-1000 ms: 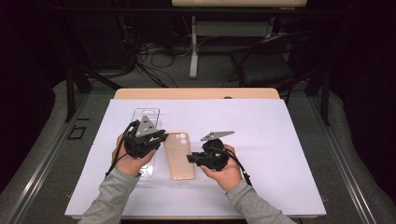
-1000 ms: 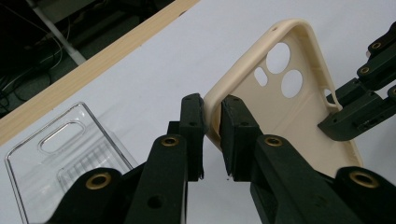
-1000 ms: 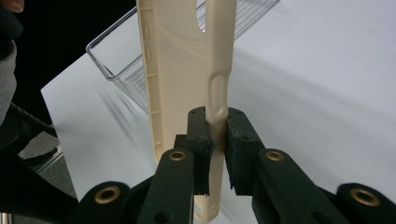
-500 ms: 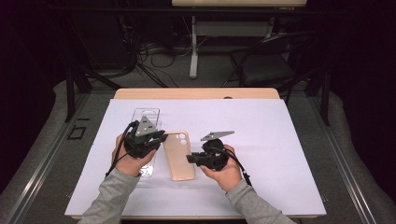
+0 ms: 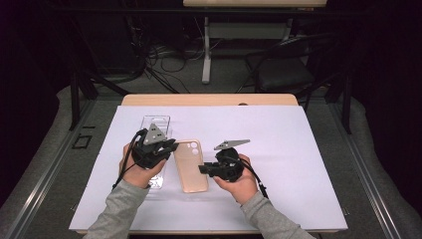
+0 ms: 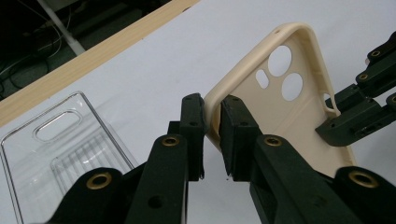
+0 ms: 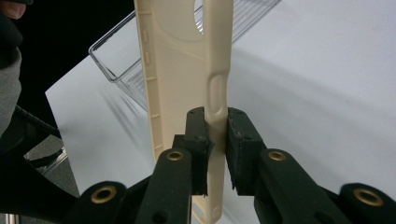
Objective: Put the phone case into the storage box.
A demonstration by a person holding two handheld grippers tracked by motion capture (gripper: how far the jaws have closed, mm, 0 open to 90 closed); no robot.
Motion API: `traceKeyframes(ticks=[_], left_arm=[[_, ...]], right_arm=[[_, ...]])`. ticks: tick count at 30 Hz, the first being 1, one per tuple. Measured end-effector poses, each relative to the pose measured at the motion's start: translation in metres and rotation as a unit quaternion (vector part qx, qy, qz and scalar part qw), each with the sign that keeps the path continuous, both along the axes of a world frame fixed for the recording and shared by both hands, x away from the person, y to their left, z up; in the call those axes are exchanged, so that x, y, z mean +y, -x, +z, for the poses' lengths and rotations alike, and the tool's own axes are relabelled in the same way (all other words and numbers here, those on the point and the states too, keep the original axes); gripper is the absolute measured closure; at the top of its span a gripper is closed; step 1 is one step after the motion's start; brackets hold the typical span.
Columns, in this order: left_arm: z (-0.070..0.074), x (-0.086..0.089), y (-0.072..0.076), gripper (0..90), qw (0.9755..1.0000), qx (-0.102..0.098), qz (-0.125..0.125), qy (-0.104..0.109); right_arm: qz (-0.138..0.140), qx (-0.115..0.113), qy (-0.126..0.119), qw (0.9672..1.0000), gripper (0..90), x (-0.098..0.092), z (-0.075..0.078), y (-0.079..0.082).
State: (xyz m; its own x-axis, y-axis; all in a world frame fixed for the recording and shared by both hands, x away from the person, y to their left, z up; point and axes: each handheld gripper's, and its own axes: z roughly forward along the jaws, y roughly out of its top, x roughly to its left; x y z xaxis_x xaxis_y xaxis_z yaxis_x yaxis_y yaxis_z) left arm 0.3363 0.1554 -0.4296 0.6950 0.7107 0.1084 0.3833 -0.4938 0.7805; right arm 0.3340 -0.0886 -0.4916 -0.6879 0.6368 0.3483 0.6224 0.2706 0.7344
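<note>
A beige phone case lies open side up on the white sheet between my two grippers. My left gripper is shut on the rim near the case's top left corner; in the left gripper view its jaws pinch the beige wall beside the camera holes. My right gripper is shut on the opposite long edge, and the right gripper view has it clamping the side wall by a button cutout. A clear phone case lies just left of the beige one, partly under my left hand.
The white sheet covers most of the wooden table, whose far edge stays bare. The clear case sits close to my left jaws. Dark floor, cables and a chair lie beyond the table.
</note>
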Motion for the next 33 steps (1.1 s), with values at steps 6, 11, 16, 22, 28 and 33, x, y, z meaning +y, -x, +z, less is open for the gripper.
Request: traceKeyframes(ticks=[6,11,16,22,28,33], left_arm=[[-0.002,0.001,-0.002,80.4,1.0000,0.005,0.000,0.005],[-0.002,0.003,-0.004,80.6,1.0000,0.007,0.001,0.007],[-0.002,0.006,-0.005,80.7,0.9999,0.006,0.005,0.011],[-0.003,0.010,-0.007,80.8,0.9998,0.008,0.007,0.014],[-0.003,0.012,-0.009,80.9,0.9998,0.007,0.013,0.015],[-0.004,0.015,-0.010,81.0,0.9996,0.010,0.015,0.021]], right_arm=[[0.000,0.003,-0.004,1.0000,76.0,0.000,0.000,0.000],[-0.001,0.001,-0.012,0.9999,69.4,-0.001,0.002,0.000],[-0.007,-0.001,-0.024,0.9997,62.2,-0.004,0.004,-0.002],[-0.010,-0.022,-0.030,0.9993,50.7,-0.009,0.011,-0.002],[-0.019,-0.039,-0.035,0.9984,47.0,-0.021,0.023,-0.002],[-0.020,-0.066,-0.016,0.9975,45.1,-0.030,0.025,-0.001]])
